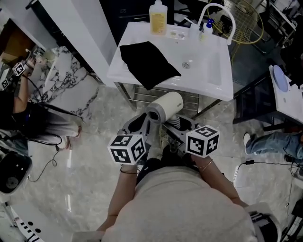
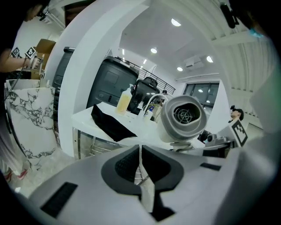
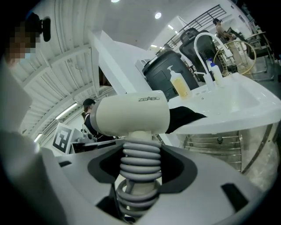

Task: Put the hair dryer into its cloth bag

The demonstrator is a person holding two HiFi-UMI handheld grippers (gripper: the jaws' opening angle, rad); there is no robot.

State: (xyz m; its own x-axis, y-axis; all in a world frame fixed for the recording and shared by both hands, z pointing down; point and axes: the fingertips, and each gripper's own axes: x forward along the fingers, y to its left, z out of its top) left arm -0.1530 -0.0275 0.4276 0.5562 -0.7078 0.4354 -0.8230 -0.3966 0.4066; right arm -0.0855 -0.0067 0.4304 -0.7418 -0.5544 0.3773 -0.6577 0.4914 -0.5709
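Observation:
The cream hair dryer [image 1: 165, 106] hangs in front of me, below the sink's front edge. My right gripper [image 1: 176, 124] is shut on its handle, which has the grey cord wound round it [image 3: 140, 165]; the dryer's barrel [image 3: 131, 115] lies crosswise above the jaws. My left gripper [image 1: 139, 124] is just to the left of the dryer, shut, with nothing between its fingers [image 2: 140, 154]. From the left gripper view the dryer's grilled end [image 2: 183, 117] faces the camera. The black cloth bag [image 1: 147, 64] lies flat on the left part of the white sink counter [image 1: 123, 71], also visible as a dark cloth [image 2: 109, 123] [image 3: 184, 117].
The counter holds a basin [image 1: 210, 66], a curved faucet [image 1: 218, 13], a yellow soap bottle [image 1: 158, 17] and small bottles. A metal rack [image 1: 161, 94] sits under the counter. Another person [image 1: 21, 106] stands at the left by a marble wall [image 1: 66, 80].

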